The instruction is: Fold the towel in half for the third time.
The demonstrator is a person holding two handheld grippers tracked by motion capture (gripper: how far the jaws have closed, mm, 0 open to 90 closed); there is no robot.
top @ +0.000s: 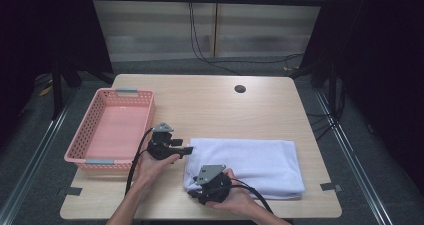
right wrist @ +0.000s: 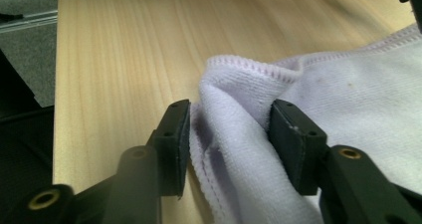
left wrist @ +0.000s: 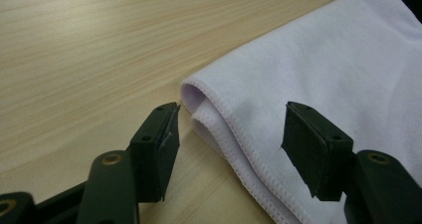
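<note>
Towel (top: 250,162), white, folded, lies on the table (top: 210,105) right of the pink basket (top: 112,127). Step: taking its near-left corners. Right gripper (right wrist: 229,134) pinches a bunched corner; left gripper (left wrist: 229,144) straddles the far-left corner, jaws wide, holding nothing. Next: close left, then lift together.

A recording lab or studio: a lone wooden counter (top: 215,105) stands on grey carpet, dark curtains (top: 380,60) hang at both sides, black cables (top: 200,40) trail from a wall socket, and tape marks (top: 331,187) sit on the counter's edge.
</note>
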